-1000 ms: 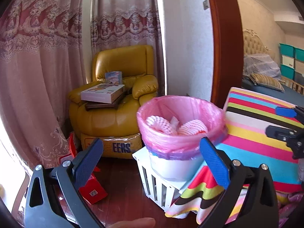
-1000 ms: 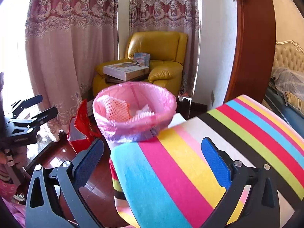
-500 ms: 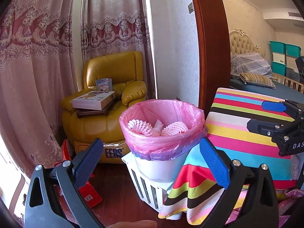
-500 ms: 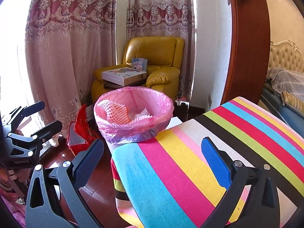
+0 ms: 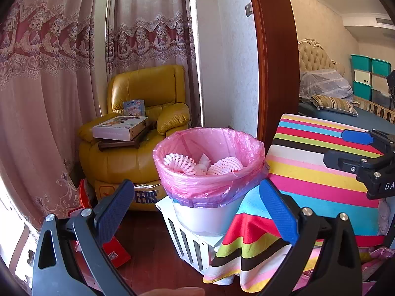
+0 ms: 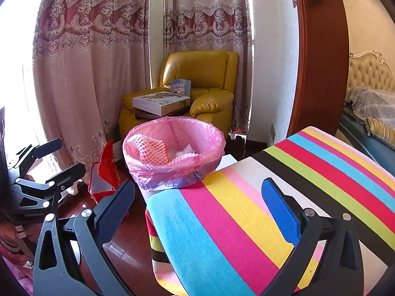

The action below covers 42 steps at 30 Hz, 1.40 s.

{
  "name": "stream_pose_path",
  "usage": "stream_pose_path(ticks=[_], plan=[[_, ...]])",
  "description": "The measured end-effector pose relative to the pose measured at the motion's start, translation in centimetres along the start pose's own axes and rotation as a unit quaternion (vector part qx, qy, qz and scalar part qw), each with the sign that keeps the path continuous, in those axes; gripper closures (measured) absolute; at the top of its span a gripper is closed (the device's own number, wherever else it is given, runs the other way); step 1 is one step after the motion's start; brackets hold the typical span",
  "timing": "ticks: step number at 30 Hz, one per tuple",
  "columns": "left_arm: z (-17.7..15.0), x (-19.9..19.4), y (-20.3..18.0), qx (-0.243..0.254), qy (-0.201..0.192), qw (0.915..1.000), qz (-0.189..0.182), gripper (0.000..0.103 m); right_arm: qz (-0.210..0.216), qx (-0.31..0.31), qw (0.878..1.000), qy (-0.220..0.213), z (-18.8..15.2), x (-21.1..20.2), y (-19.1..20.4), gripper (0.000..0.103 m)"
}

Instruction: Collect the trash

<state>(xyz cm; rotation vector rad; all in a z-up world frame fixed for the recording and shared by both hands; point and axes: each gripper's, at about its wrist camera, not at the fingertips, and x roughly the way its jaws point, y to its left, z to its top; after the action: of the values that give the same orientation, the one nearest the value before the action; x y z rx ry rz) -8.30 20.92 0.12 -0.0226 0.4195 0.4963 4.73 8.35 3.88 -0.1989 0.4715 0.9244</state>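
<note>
"EERS" on armchair base [image 5: 145,198], "GenRobot.AI" on left tongs [image 6: 34,214]

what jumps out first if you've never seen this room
The pink-lined trash bin sits centre frame on a white slatted crate, with white foam fruit nets already inside. Right beside it is a bright rainbow-striped cloth draped over a surface, under the open right gripper. Behind, a yellow leather armchair holds a flat box by the lace curtains.

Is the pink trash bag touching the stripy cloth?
Touching. In the left wrist view the pink bag bulges against the striped cloth with no gap between them.
</note>
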Motion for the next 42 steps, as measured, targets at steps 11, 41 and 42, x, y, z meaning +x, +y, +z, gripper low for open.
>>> stream_pose_path(ticks=[11,41,42], plan=[[0.03,0.06,-0.1,-0.001,0.002,1.0,-0.003,0.005,0.001,0.001,1.0,0.001,0.0,0.07,0.1,0.007],[-0.09,0.17,-0.25,-0.002,-0.002,1.0,-0.004,0.005,0.011,0.013,1.0,0.006,-0.38,0.5,0.04,0.007],[-0.08,0.18,-0.29,-0.002,-0.003,1.0,-0.004,0.005,0.011,0.013,1.0,0.006,-0.37,0.51,0.05,0.007]])
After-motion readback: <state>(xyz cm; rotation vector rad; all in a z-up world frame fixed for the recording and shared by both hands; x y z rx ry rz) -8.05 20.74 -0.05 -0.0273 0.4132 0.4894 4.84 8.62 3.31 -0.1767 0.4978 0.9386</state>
